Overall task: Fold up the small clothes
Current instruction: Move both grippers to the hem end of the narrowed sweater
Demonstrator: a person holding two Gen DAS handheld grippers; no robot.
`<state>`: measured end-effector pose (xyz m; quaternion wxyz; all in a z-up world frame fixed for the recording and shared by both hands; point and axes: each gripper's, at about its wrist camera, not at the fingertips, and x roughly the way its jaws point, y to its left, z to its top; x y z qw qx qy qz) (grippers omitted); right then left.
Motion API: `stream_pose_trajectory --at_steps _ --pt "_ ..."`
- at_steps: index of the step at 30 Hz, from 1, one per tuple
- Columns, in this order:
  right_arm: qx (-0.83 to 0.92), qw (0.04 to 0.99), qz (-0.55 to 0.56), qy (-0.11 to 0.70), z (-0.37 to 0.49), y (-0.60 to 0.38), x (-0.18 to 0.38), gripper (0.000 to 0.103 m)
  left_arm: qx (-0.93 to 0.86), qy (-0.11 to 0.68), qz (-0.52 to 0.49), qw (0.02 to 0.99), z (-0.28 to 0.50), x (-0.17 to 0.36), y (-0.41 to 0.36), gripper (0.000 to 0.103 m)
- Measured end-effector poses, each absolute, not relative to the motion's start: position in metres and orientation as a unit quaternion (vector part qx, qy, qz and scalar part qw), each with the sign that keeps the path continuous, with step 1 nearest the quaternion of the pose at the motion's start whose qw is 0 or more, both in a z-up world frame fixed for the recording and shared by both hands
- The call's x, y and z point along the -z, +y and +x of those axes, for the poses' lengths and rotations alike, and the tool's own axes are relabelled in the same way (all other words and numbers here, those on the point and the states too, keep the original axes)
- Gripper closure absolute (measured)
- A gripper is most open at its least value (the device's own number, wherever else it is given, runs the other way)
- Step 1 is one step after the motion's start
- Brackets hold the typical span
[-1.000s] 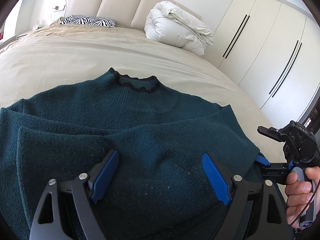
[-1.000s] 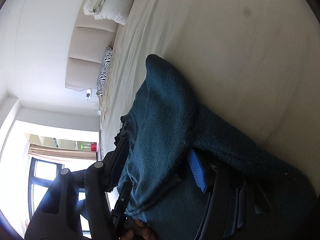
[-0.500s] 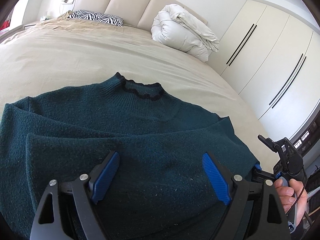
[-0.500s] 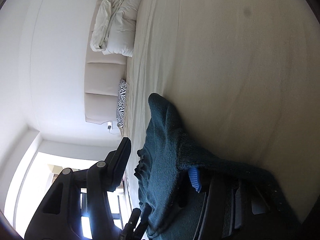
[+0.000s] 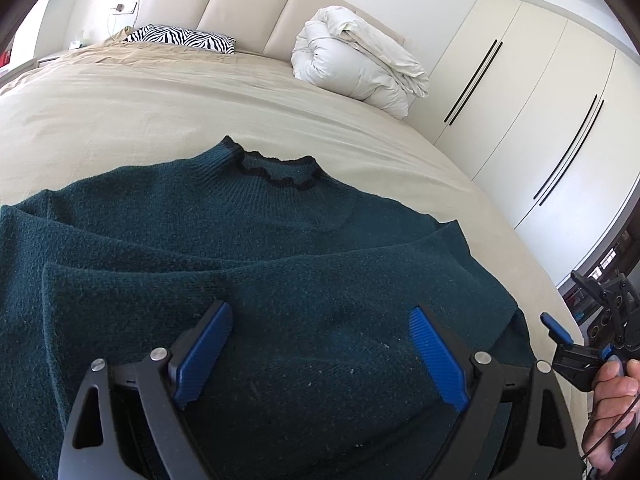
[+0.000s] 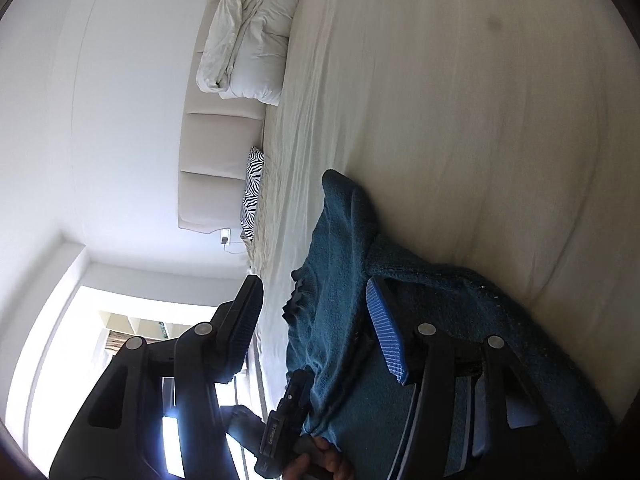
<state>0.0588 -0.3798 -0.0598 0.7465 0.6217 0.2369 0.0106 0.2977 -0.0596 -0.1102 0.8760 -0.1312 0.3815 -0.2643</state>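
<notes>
My left gripper (image 5: 320, 344) hangs just above the sweater (image 5: 248, 256) with its blue fingers (image 5: 204, 354) spread wide and nothing between them; the knit passes under both pads. My right gripper (image 6: 316, 320) is turned on its side at the garment's right edge, its fingers (image 6: 386, 332) also released and well apart: one pad lies close against the dark teal fabric, and whether it touches I cannot tell, while the other stands free in the air toward the window (image 6: 132, 344). In the left view that same gripper (image 5: 576, 340) shows at the right rim, with my right hand (image 5: 610, 396) wrapped around its handle, just off the sweater's edge. The sweater lies on the bed (image 5: 160, 112), near the foot, neck opening with its dark ruffled trim (image 5: 280, 168) pointing toward the headboard (image 5: 256, 8); a folded layer runs across the body below the collar. Farther out, on the beige sheet, a zebra-print pillow (image 5: 180, 36) sits against the padded headboard at the left, and a rolled white duvet (image 5: 356, 60) rests at the right corner. Beyond the bed's right side stands a white wardrobe (image 5: 532, 92) with long dark handles.
</notes>
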Motion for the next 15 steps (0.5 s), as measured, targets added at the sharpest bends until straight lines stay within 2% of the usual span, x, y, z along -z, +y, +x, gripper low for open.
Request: stream_pose_trajectory --at_steps 2,4,7,13,15 --pt "-0.023 0.768 0.594 0.238 0.07 -0.382 0.038 0.049 0.264 0.38 -0.132 0.877 0.298 0.11 -0.06 0.011" --pt "-0.058 0.773 0.577 0.257 0.1 -0.379 0.027 0.042 0.263 0.38 -0.131 0.877 0.297 0.111 -0.06 0.011" --pt "-0.091 0.777 0.547 0.298 0.145 -0.364 0.025 0.042 0.264 0.379 -0.134 0.877 0.296 0.111 -0.059 0.011" --pt "-0.1 0.757 0.513 0.393 0.214 -0.346 0.076 0.043 0.263 0.373 -0.16 0.876 0.296 0.113 -0.048 0.018" --pt "-0.11 0.761 0.53 0.359 0.203 -0.346 0.088 0.045 0.258 0.371 -0.167 0.876 0.296 0.113 -0.045 0.021"
